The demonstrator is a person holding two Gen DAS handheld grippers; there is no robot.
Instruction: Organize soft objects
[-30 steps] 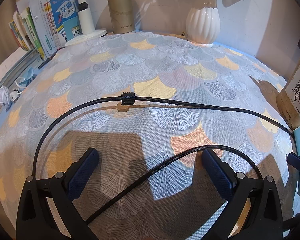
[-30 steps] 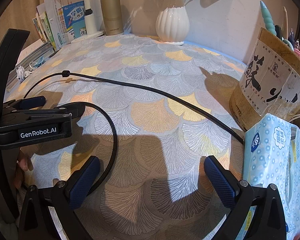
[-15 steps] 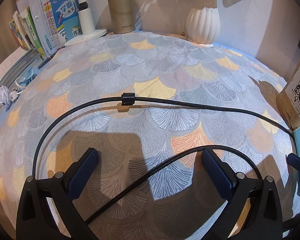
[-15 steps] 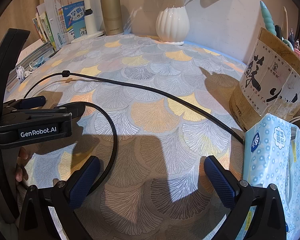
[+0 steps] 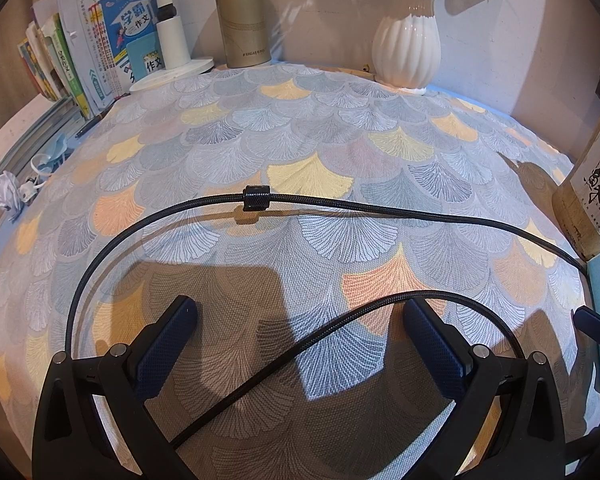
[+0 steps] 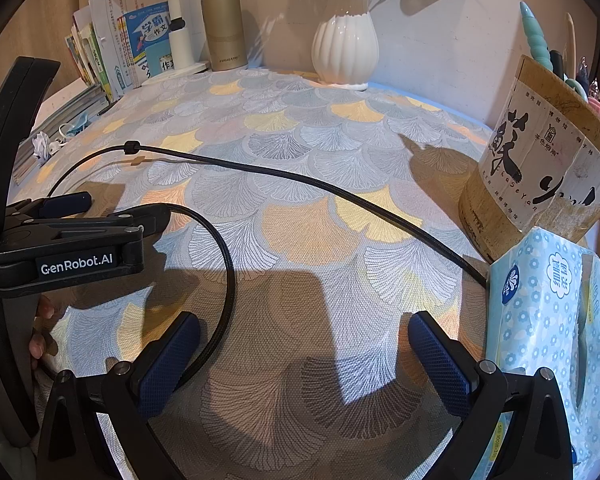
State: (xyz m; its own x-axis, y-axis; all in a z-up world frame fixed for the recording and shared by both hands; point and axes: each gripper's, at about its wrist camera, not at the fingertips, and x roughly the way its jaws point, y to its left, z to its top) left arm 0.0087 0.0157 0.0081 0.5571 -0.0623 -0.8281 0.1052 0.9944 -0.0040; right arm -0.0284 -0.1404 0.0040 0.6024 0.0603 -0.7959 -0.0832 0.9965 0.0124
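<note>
A black braided cable (image 5: 380, 210) sprawls in loose arcs across the fan-patterned tablecloth (image 5: 300, 128), with a small strap collar (image 5: 256, 197) on its far run. The left gripper (image 5: 300, 336) hangs released, jaws wide apart, and one near strand passes between its fingers without being pinched. The right gripper (image 6: 304, 350) is also released and grasps nothing; a cable loop curves just beside its left finger (image 6: 168, 360). To the right, the cable's far run disappears behind a blue tissue pack (image 6: 548, 320) that stands against a bamboo pen holder (image 6: 540, 184).

Likely risks: closing the left jaws now may catch only one strand, so pulling would drag the whole loop and tighten it around the other gripper. If the hidden end is caught behind the tissue pack, a tug could tip the pack or nudge the pen holder. The stiff braid may also spring back open once coiled, unless the strap collar is secured.
</note>
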